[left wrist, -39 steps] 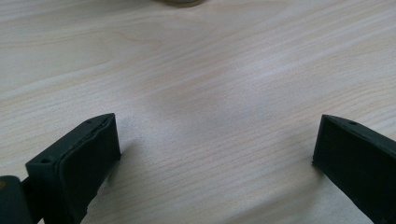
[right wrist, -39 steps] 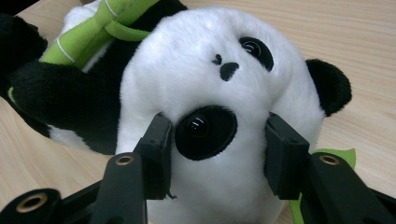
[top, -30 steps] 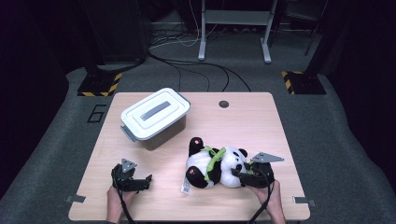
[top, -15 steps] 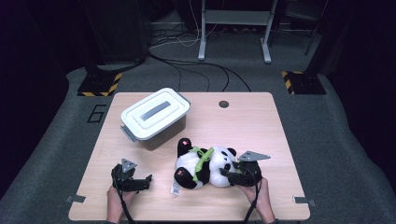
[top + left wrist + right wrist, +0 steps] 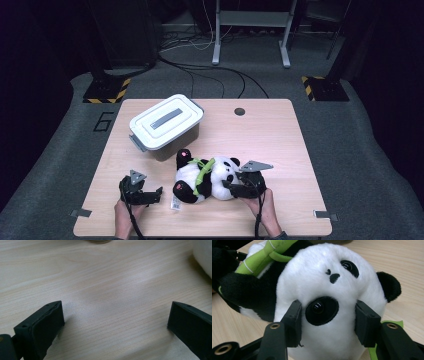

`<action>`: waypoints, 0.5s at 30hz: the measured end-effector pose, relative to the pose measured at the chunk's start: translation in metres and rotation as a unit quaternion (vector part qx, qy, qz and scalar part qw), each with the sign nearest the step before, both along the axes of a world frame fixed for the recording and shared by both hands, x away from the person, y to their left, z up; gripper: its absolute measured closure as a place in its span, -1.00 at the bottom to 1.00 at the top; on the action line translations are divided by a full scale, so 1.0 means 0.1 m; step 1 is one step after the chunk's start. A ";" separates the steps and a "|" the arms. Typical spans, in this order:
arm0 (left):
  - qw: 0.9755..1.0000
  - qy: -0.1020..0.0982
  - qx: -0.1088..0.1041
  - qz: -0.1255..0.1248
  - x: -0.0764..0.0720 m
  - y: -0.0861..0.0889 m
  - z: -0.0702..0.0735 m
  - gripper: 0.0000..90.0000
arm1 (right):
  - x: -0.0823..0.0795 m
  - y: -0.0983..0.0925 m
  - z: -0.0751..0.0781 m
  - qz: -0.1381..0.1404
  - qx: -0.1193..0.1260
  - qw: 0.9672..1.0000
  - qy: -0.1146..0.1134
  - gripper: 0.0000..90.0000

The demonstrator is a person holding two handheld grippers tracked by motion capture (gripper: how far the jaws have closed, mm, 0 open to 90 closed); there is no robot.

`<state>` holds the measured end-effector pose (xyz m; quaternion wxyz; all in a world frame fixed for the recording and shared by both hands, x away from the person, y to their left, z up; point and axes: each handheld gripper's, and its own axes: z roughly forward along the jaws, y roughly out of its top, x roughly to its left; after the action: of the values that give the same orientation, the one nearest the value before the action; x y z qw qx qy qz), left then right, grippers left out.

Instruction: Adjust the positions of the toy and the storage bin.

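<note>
Right gripper (image 5: 327, 315) pinching the plush panda's (image 5: 207, 177) head, 1 jaw each side of an eye patch, dug into the fur. Panda lying near the table's (image 5: 280, 130) front edge, just in front of the lidded white bin (image 5: 166, 125).

Left gripper (image 5: 145, 194) spread wide, empty, resting beside the panda.

Probably dragging or lifting: grip deeper, keep squeeze steady, move slowly; soft fur slips.

Sewn tag (image 5: 175, 201) at panda's base unreadable. Floor marked "6" (image 5: 102, 121).
</note>
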<state>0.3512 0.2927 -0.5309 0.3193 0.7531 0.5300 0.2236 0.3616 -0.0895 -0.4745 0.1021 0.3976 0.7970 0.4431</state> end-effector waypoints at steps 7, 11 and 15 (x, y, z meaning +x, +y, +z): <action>1.000 0.008 -0.019 -0.001 -0.01 0.06 0.02 -1.00 | -0.03 -0.05 0.06 -0.006 0.007 1.000 -0.019 -0.52; 1.000 -0.001 -0.028 0.006 -0.04 0.09 0.14 -1.00 | -0.10 -0.21 0.10 -0.019 0.015 0.999 -0.039 -0.77; 0.999 -0.016 -0.043 0.001 -0.09 0.10 0.37 -1.00 | -0.13 -0.49 0.09 -0.044 0.026 0.998 -0.040 -0.89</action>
<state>0.3424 0.3031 -0.4941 0.3598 0.7343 0.5349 0.2125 0.3481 -0.1386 -0.4653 0.1432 0.4166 0.7625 0.4739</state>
